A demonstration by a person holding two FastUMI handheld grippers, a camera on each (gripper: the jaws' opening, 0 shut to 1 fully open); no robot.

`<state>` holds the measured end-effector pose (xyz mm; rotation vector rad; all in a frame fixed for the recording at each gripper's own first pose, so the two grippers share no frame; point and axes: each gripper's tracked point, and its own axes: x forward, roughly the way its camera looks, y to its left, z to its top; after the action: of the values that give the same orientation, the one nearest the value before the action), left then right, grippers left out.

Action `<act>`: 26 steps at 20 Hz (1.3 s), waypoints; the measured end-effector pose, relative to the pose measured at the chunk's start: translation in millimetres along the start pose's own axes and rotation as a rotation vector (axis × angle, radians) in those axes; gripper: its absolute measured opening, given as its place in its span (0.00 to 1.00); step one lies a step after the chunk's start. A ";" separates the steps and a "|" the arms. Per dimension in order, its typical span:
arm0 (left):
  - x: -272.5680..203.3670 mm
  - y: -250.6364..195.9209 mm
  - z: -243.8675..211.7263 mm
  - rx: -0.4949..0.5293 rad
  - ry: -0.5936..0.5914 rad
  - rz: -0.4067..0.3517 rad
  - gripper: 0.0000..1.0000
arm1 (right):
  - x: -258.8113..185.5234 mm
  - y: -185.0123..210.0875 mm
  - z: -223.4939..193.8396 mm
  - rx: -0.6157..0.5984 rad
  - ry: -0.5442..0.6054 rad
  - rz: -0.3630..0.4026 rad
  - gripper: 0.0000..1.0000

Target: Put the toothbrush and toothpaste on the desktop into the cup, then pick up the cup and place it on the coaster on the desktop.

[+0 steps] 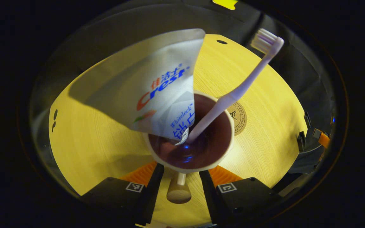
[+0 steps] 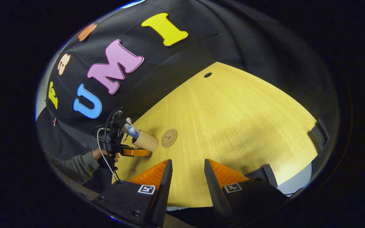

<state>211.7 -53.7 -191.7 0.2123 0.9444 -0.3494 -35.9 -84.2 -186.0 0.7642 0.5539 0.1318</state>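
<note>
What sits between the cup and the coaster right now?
Nothing: in the right gripper view, bare desktop separates the cup and the coaster.

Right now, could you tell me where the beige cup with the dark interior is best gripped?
Grip the beige cup across its round lower wall, coming level from the near side, as the left gripper straddles it now. The white toothpaste tube and pink toothbrush lean out over the rim, blocking a top approach.

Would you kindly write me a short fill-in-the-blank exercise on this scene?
1. The toothbrush and the toothpaste both stand in the ____.
2. The left gripper holds the cup by its ____.
3. The right gripper has its jaws ____.
4. The coaster lies on the ____.

Missing words: cup; handle; open; desktop
</note>
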 end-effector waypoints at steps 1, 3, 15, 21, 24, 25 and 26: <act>1.1 -2.0 0.0 0.001 0.005 -0.006 0.64 | -0.8 -1.3 -1.9 0.005 0.000 -0.004 0.63; 1.6 -3.7 -1.5 0.011 0.019 -0.008 0.54 | -1.7 -2.3 -5.5 0.021 0.004 -0.009 0.63; -8.8 -4.2 4.5 0.007 -0.032 0.016 0.27 | -2.4 0.0 -7.7 0.030 -0.005 -0.006 0.63; -15.9 -33.7 25.3 0.056 -0.047 -0.014 0.31 | -5.6 -1.7 -3.9 0.044 -0.018 -0.008 0.63; -11.2 -54.6 36.5 0.111 -0.046 -0.027 0.31 | -10.7 -6.4 -0.4 0.050 -0.030 -0.016 0.63; -8.4 -61.1 39.7 0.130 -0.044 -0.031 0.31 | -12.7 -7.8 0.7 0.053 -0.039 -0.016 0.63; -4.5 -67.4 41.9 0.146 -0.041 -0.035 0.31 | -15.5 -9.4 2.3 0.057 -0.048 -0.016 0.63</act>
<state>215.0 -128.8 -165.9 0.3214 0.8832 -0.4537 -48.6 -97.2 -184.6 0.8161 0.5198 0.0828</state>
